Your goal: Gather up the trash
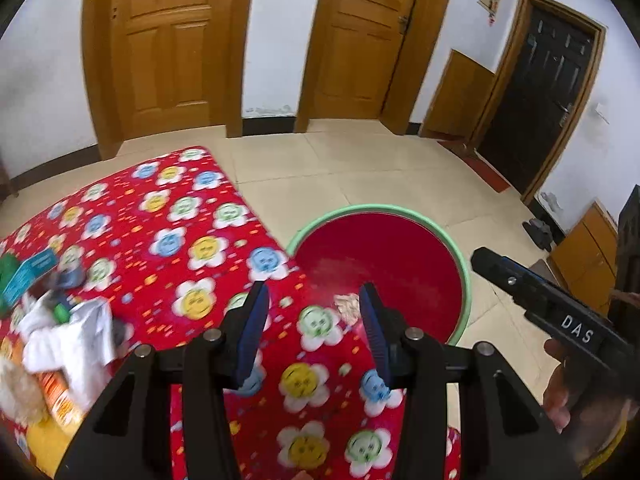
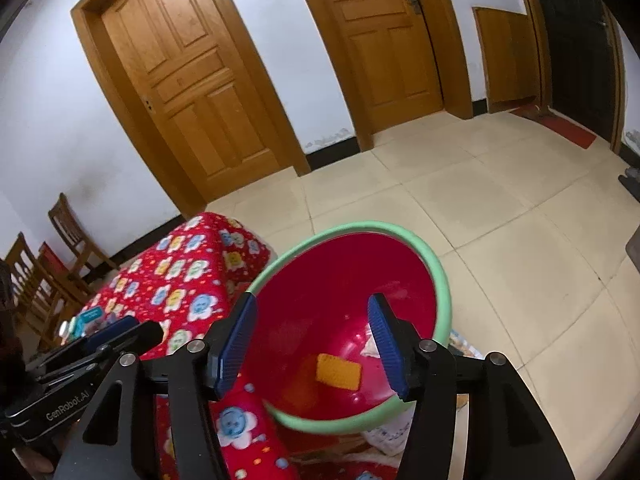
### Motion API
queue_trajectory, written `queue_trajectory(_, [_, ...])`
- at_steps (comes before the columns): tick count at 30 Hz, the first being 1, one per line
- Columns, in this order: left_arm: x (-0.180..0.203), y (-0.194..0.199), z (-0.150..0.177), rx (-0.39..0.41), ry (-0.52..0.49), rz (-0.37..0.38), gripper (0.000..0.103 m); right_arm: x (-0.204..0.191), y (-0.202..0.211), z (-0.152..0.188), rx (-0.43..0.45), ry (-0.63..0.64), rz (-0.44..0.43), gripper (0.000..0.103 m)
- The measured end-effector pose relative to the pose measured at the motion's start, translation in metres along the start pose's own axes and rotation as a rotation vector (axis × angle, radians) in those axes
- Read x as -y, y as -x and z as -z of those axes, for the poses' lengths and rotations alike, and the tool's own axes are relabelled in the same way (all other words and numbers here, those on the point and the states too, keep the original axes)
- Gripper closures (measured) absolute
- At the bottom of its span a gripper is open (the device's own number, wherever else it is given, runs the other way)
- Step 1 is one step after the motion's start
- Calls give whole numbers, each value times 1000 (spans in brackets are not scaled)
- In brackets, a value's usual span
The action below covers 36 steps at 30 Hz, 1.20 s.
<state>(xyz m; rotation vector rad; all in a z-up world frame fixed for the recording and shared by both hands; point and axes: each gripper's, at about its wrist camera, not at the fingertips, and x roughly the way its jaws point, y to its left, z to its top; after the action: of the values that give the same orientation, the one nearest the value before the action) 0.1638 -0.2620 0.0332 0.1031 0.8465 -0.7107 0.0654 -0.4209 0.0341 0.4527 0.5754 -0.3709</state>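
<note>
A trash pile (image 1: 60, 336) of white paper, boxes and wrappers lies at the left on the flowered cloth (image 1: 168, 216). The left gripper (image 1: 316, 332) hovers wide and empty over the cloth edge. Just right, the basin (image 2: 436, 280) holds an orange piece (image 2: 338, 371); the right gripper (image 2: 316, 344) gapes empty above it

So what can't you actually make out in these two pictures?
- Trash pile on the floral cloth, left wrist view: motion-blurred, partly cut off by the frame edge; items unreadable.
- Pale scrap by the basin, left view: half hidden behind the left gripper finger.
- White scrap in the basin, right wrist view: covered by the right gripper finger.
- Orange piece: blurred, type unclear.
</note>
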Motion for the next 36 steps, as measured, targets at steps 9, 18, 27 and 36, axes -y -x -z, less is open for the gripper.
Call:
queue_trajectory(9, [-48,55,21,61,102,-94,56,-32,23,12,4,29,-52,40])
queue_trajectory(18, [-97,107,43,131,181,-209,56,-72,35,24,-14,86,-103,39])
queue_trajectory(27, [-154,131,66,154,290,-333,56,-116,29,34,-53,164,-136,38])
queue_trajectory(36, [-189,120,80,119,365,-345,56,-159,4,43,-108,224,-172,38])
